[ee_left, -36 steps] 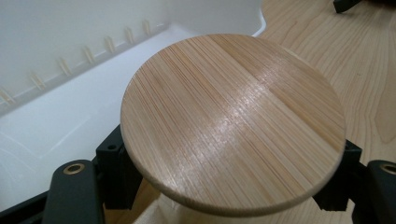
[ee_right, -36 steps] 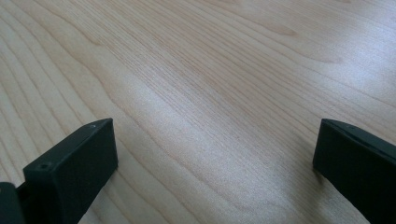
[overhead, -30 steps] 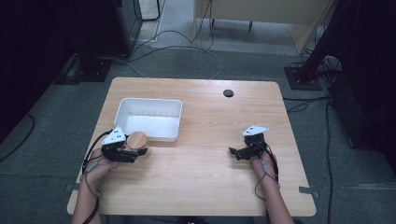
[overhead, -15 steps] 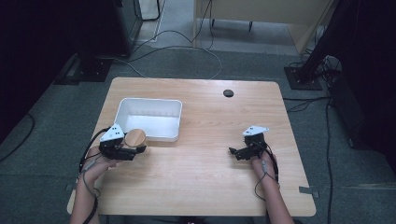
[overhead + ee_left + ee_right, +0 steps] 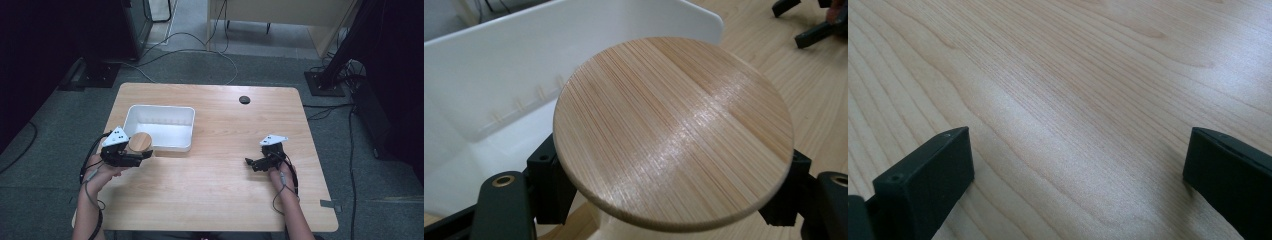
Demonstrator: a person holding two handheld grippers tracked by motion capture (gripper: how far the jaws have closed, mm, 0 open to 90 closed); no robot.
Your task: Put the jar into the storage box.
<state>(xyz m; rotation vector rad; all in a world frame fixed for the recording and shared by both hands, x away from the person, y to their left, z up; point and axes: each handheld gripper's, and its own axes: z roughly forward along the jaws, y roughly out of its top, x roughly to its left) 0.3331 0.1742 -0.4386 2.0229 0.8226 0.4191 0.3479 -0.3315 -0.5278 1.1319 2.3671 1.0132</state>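
A round wooden lid [image 5: 140, 141] tops a pale container, and my left gripper [image 5: 141, 156] is shut on that container just under the lid. It hangs above the table, at the near left corner of the white bin [image 5: 161, 111]. In the left gripper view the lid [image 5: 674, 130] covers most of the container, with a black jaw at each side of it and my left gripper [image 5: 669, 192] shut beneath. The bin's wall [image 5: 524, 60] rises right behind it. My right gripper [image 5: 252, 163] rests low at the table's right, open, and between its jaws [image 5: 1078, 180] lies bare wood.
A small black round disc [image 5: 244, 99] lies on the wooden table [image 5: 215, 200] near its far edge. Cables [image 5: 200, 40] run over the grey floor beyond the table, with dark stands to the left and right.
My left gripper has lifted the lidded container and brought it closer to the bin's near corner. The right gripper has stayed where it was.
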